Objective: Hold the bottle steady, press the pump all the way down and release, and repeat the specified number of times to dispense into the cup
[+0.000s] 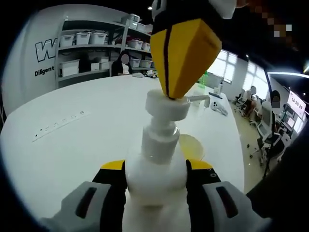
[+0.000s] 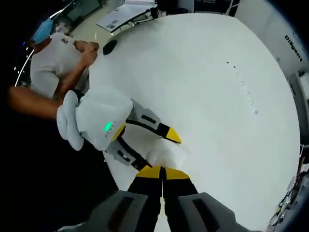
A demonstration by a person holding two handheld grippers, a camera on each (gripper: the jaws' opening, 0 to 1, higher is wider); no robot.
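Your left gripper (image 1: 155,180) clamps the bottle (image 1: 155,176) | right gripper (image 1: 170,94) closed, tips resting on pump (image 1: 167,104) | cup (image 1: 192,146) just beyond bottle | press seemingly not bottomed, count unknowable

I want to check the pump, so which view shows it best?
The left gripper view: the pump stands in full profile, spout toward the cup, the right gripper on top. In the right gripper view, that gripper's own fingers hide the pump.
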